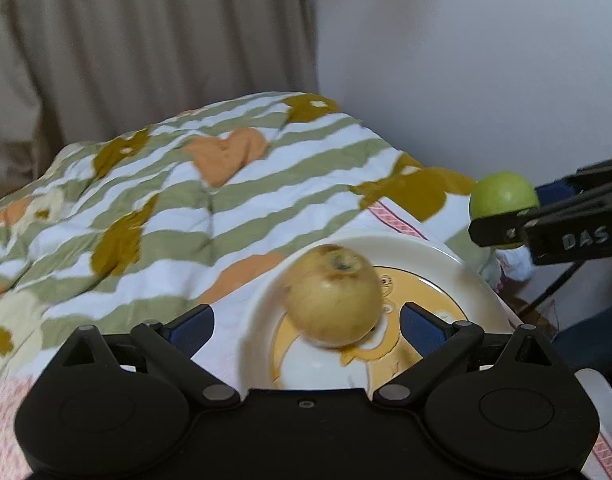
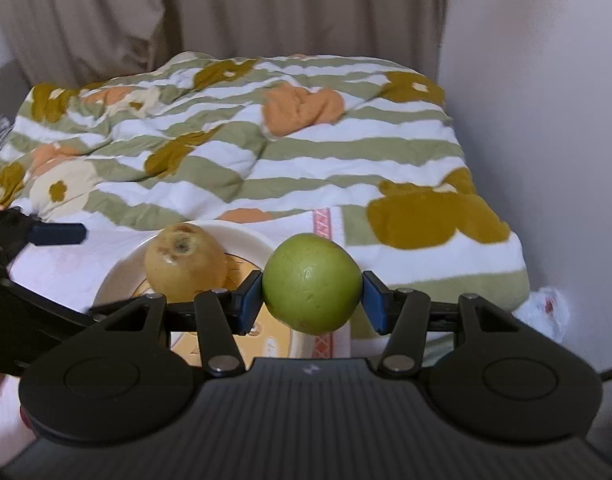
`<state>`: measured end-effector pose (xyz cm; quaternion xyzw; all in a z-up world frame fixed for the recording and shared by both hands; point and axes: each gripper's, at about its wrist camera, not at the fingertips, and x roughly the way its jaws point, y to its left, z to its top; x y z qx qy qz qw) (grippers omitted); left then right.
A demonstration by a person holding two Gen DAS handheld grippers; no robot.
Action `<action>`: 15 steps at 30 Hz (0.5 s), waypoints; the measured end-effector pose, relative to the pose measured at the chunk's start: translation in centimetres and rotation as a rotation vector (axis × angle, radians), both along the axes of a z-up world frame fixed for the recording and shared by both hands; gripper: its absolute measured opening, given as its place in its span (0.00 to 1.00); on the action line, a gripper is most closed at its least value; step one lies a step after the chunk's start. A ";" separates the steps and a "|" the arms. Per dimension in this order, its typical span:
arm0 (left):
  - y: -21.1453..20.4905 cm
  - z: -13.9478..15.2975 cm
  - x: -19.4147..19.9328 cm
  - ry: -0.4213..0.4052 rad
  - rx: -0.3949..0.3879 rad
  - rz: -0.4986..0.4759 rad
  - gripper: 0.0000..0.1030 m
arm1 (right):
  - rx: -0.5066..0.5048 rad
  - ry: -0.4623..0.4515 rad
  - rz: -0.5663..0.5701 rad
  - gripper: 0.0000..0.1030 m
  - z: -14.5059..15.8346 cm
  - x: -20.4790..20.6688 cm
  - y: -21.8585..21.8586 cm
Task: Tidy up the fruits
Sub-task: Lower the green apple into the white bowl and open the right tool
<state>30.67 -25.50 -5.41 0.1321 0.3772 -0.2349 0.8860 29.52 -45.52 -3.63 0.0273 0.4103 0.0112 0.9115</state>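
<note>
Left claw (image 1: 308, 322), left wrist view: jaws spread wide, holding nothing; yellow fruit (image 1: 333, 295) sits on the plate (image 1: 458, 268) straight ahead between the fingers. Green fruit (image 1: 503, 196) hangs up and right of the plate, pinched in the right claw (image 1: 502, 220).

Right claw (image 2: 312, 300), right wrist view: clamped on green fruit (image 2: 312, 283); plate (image 2: 250, 236) lies ahead and to the left, yellow fruit (image 2: 185, 261) occupying it. Judged nearer arm for placing: right.

Right gripper (image 2: 312, 298) is clamped on a green apple (image 2: 312, 282), blue pads touching both sides, held just above the plate's (image 2: 246, 240) right rim. Yellow apple (image 2: 184, 262) sits on the plate w/ the left gripper (image 2: 60, 234) near its left edge, striped blanket (image 2: 306, 160) behind.
</note>
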 end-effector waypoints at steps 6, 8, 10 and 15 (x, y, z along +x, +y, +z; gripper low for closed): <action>3.3 2.5 -1.8 -0.026 -0.028 0.100 0.98 | -0.021 0.003 0.098 0.66 -0.9 0.8 2.0; 4.2 2.9 -2.2 -0.027 -0.031 0.124 0.98 | -0.048 0.011 0.123 0.66 -1.6 1.2 3.0; 5.0 2.8 -2.7 -0.017 -0.027 0.143 0.98 | -0.081 0.021 0.145 0.66 -2.4 1.6 3.9; 6.9 3.0 -4.2 -0.017 -0.025 0.191 0.98 | -0.121 0.054 0.182 0.66 -4.5 1.8 5.2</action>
